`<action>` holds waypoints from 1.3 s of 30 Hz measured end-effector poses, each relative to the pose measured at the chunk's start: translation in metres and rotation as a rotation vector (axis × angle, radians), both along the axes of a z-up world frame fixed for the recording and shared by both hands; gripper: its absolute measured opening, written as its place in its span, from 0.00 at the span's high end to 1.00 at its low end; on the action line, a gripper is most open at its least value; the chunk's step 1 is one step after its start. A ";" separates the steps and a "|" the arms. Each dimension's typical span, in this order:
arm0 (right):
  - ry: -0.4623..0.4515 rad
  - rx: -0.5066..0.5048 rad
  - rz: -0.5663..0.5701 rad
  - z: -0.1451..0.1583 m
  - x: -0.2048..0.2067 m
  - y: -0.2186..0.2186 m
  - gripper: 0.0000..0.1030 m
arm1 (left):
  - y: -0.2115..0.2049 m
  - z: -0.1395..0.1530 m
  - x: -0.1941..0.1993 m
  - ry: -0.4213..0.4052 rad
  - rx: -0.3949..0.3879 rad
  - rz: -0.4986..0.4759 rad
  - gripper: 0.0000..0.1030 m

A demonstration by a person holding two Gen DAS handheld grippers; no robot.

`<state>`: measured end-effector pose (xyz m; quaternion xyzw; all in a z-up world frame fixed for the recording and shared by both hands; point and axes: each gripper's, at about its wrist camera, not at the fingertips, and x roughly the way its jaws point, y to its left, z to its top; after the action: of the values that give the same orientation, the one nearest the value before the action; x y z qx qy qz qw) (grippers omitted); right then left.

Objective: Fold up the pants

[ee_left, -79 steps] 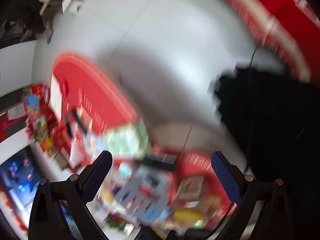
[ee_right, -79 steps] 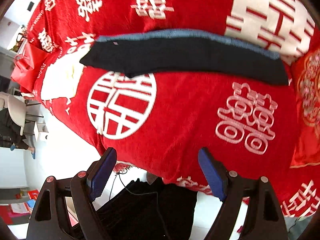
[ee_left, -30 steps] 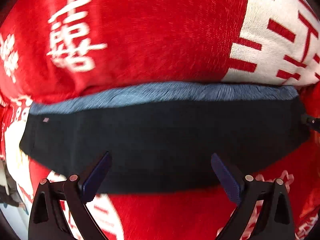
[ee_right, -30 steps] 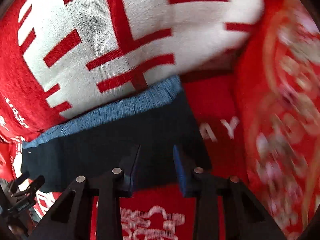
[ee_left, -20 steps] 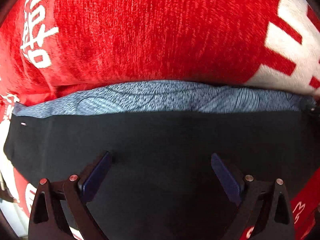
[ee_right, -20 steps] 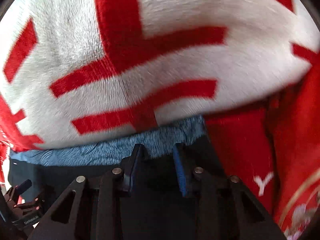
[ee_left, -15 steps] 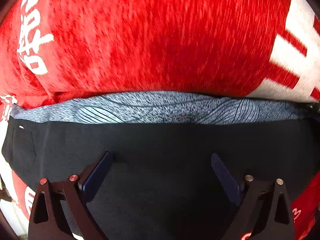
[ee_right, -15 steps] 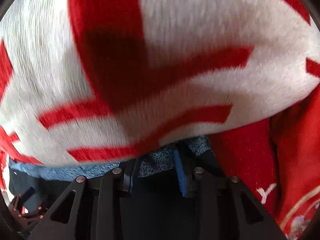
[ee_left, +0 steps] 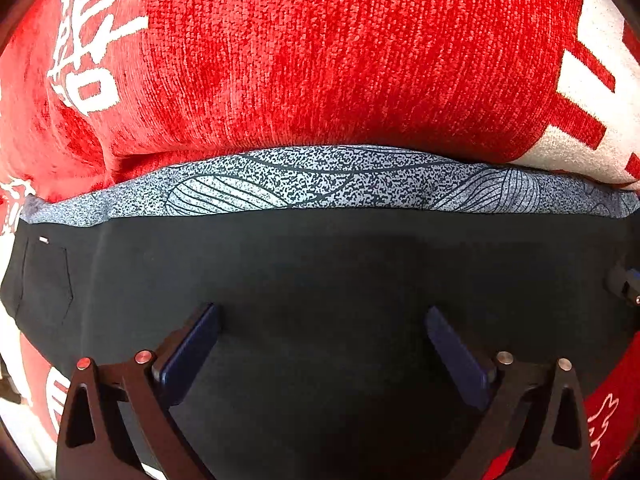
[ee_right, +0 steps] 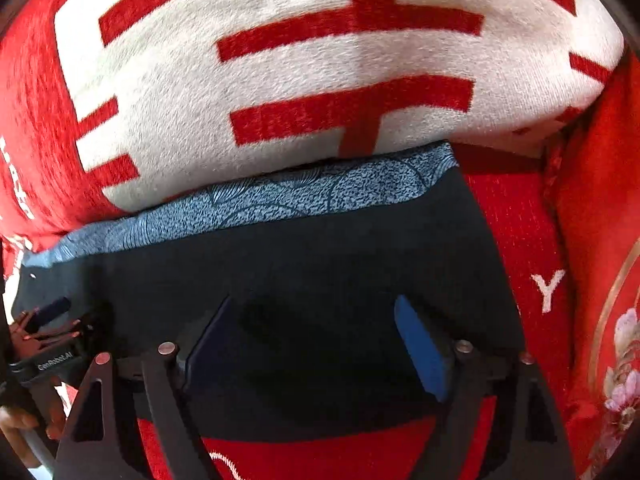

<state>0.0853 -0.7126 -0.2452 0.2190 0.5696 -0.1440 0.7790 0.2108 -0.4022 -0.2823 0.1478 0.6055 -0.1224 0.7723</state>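
Observation:
Dark pants (ee_left: 320, 264) lie flat in a long band on a red blanket (ee_left: 320, 60), with a blue-grey patterned layer (ee_left: 320, 176) showing along the far edge. My left gripper (ee_left: 320, 340) is open, low over the middle of the pants. My right gripper (ee_right: 312, 332) is open over the pants' right end (ee_right: 460, 240), jaws wide apart. The left gripper also shows at the left edge of the right wrist view (ee_right: 48, 332).
The blanket has large white and red characters (ee_right: 340, 60). A red pillow with flowers (ee_right: 608, 280) lies to the right of the pants. A back pocket (ee_left: 44, 276) is at the pants' left end.
My right gripper has opened wide from nearly closed and drawn back over the pants' right end. My left gripper has moved closer over the pants and stays open.

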 end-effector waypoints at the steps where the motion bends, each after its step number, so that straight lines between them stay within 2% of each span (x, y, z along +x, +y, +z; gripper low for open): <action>1: -0.004 0.019 -0.008 0.003 0.000 0.004 0.18 | 0.000 0.002 0.002 0.012 0.006 0.002 0.00; 3: -0.027 0.094 -0.042 0.010 -0.010 0.000 0.18 | -0.003 0.007 0.006 0.026 0.024 -0.002 0.00; 7: -0.038 0.156 -0.091 0.010 -0.032 -0.007 0.18 | -0.011 0.011 0.000 0.011 0.057 -0.022 0.00; 17: -0.040 0.166 -0.108 -0.004 -0.020 -0.020 0.14 | -0.009 -0.001 -0.009 0.026 0.065 -0.007 0.00; 19: -0.047 0.176 -0.094 -0.006 -0.017 -0.018 0.10 | -0.010 0.000 -0.010 0.031 0.064 -0.003 0.00; 21: -0.046 0.183 -0.072 -0.017 -0.001 -0.003 0.01 | -0.005 -0.003 -0.007 0.038 0.060 0.003 0.00; 28: 0.002 0.115 -0.035 -0.026 0.017 0.021 0.01 | 0.002 -0.011 0.001 0.036 0.063 -0.001 0.00; 33: 0.091 -0.070 0.113 -0.033 0.030 0.057 0.01 | -0.001 -0.011 -0.001 0.032 0.072 -0.003 0.00; 39: 0.089 -0.077 0.061 -0.035 0.034 0.061 0.00 | 0.000 -0.014 0.003 0.060 0.066 -0.005 0.00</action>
<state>0.1191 -0.6512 -0.2807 0.1649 0.6043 -0.1515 0.7647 0.2137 -0.4018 -0.2963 0.1708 0.6317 -0.1087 0.7483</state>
